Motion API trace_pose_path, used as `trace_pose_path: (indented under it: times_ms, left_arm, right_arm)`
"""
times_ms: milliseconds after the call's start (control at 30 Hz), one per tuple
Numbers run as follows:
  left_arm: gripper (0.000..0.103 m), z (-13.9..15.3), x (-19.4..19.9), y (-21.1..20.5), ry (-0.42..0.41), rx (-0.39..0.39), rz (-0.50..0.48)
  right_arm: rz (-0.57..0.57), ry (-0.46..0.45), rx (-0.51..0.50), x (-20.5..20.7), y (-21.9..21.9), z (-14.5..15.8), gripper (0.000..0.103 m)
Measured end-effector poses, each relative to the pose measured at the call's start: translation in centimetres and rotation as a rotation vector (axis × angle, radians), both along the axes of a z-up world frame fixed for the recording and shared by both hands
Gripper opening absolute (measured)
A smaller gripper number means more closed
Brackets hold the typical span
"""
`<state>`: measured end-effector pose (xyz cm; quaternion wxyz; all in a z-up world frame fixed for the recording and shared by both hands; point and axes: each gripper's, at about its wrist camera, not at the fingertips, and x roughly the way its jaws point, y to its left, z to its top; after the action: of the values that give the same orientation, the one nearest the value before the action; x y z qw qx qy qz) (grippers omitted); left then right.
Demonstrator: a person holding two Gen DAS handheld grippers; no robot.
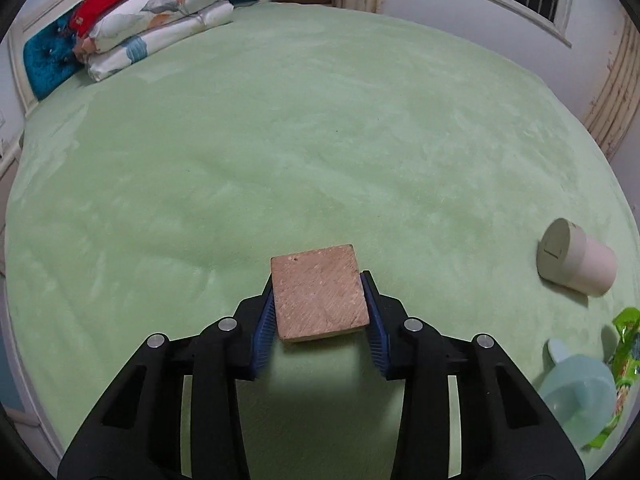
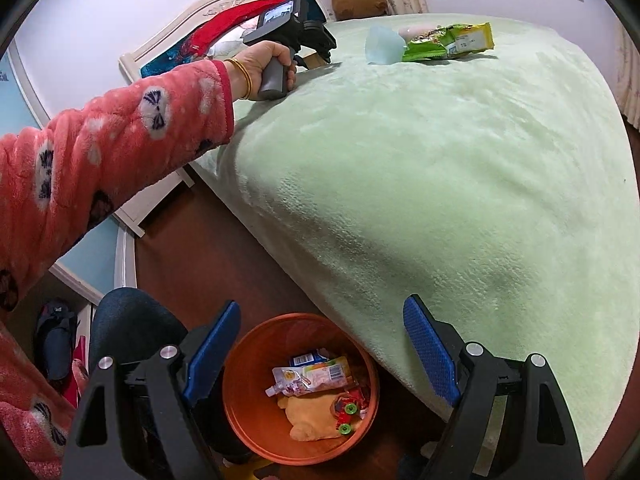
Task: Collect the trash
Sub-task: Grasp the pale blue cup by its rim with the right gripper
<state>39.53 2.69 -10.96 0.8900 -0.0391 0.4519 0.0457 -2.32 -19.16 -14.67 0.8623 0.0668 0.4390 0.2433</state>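
Blue-padded left gripper [image 1: 320,300] pinches a wooden block [image 1: 319,296]; right gripper [image 2: 320,356] hangs spread above the orange bin [image 2: 240,404].

Bin [image 2: 300,388] on floor [image 2: 224,256] beside bed [image 2: 440,160]

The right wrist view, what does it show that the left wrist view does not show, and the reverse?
Only the right wrist view shows the orange bin on the floor with a drink pouch and other trash inside, the open right gripper above it, and the person's left hand.

Only the left wrist view shows the left gripper shut on a brown block, the lying pink cup, and the stacked pillows.

Both show the green bed cover, the pale blue cup and the green snack wrapper.
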Motion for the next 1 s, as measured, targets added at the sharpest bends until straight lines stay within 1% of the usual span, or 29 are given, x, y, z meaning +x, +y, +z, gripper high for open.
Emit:
trace_pose_path:
  times_ms: [133, 300, 433, 500, 600, 667, 700, 800, 867, 1000]
  left_arm:
    - [0.037, 0.5, -0.9, 0.3, -0.009, -0.002, -0.013]
    - [0.037, 1.9, -2.7, 0.3, -0.034, 0.026, -0.035]
    - [0.037, 3.5, -5.4, 0.3, -0.067, 0.046, -0.066]
    - [0.037, 4.4, -7.3, 0.5, -0.09, 0.038, -0.09]
    - [0.037, 5.4, -10.6, 1.5, -0.122, 0.001, -0.126]
    - [0.037, 6.0, -13.4, 2.5, -0.149, -0.004, -0.144]
    - [0.037, 6.1, -14.2, 2.7, -0.155, -0.008, -0.151]
    - [0.037, 6.2, -18.3, 4.0, -0.173, -0.011, -0.178]
    - [0.037, 6.1, -20.4, 4.6, -0.179, -0.004, -0.184]
    - [0.037, 5.9, -24.4, 6.8, -0.193, -0.048, -0.177]
  right_arm:
    - [-0.002, -0.003, 0.005, -0.6, 0.2, 0.3, 0.082]
    - [0.006, -0.015, 0.006, -1.4, 0.5, 0.8, 0.082]
    - [0.014, -0.019, 0.022, -1.8, 0.8, 1.4, 0.082]
    - [0.02, -0.033, 0.02, -1.8, 0.9, 2.0, 0.082]
    - [0.021, -0.05, 0.029, -1.2, 1.0, 3.2, 0.082]
    - [0.016, -0.063, 0.038, -0.5, 0.9, 4.0, 0.082]
    - [0.002, -0.075, 0.028, 0.1, 0.8, 4.5, 0.082]
    - [-0.026, -0.099, -0.018, 2.4, 0.6, 5.7, 0.082]
    - [-0.04, -0.115, -0.05, 4.4, 0.7, 6.4, 0.082]
    - [-0.073, -0.143, -0.146, 11.9, 1.7, 8.6, 0.081]
